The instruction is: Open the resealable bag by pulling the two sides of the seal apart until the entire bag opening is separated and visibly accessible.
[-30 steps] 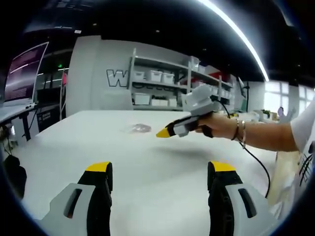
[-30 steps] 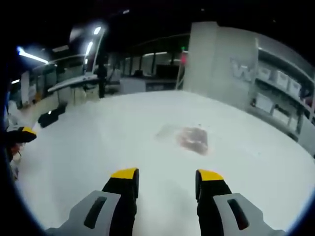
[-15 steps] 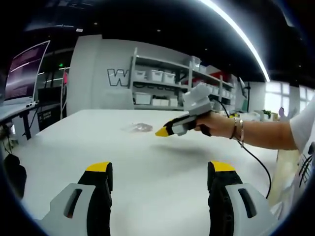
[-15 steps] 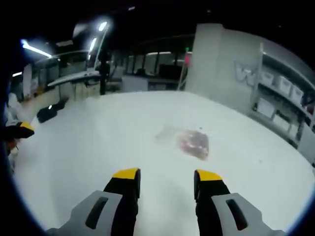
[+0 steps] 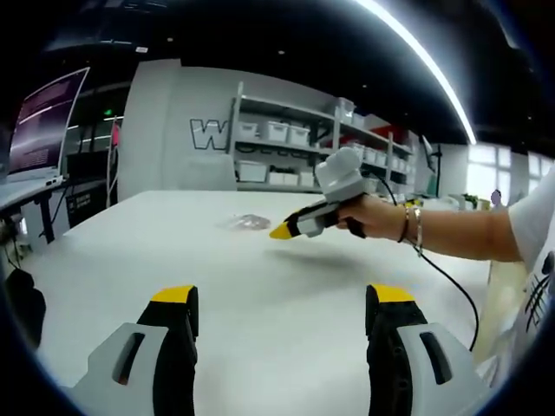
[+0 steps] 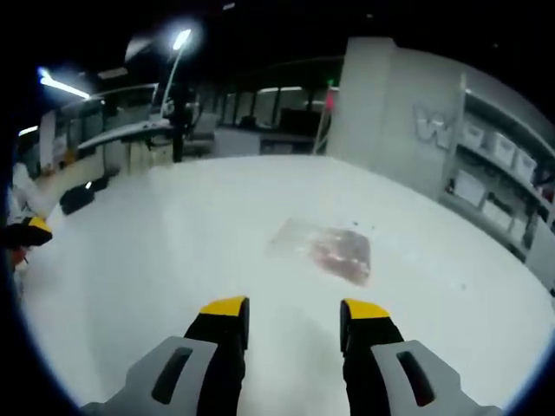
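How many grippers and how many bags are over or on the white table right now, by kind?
Grippers: 2, the left gripper and the right gripper, both with jaws apart and nothing between them.
Resealable bags: 1, the clear resealable bag lying flat on the white table, apart from both grippers.
Total: 3.

Left gripper (image 5: 284, 299): jaws spread wide, parallel, nothing between them. Right gripper (image 6: 295, 309): jaws apart, empty, angled downward. In the left gripper view the right gripper (image 5: 279, 231) enters from the right, gripped by a hand (image 5: 371, 217), forearm extended behind it, tips close together.
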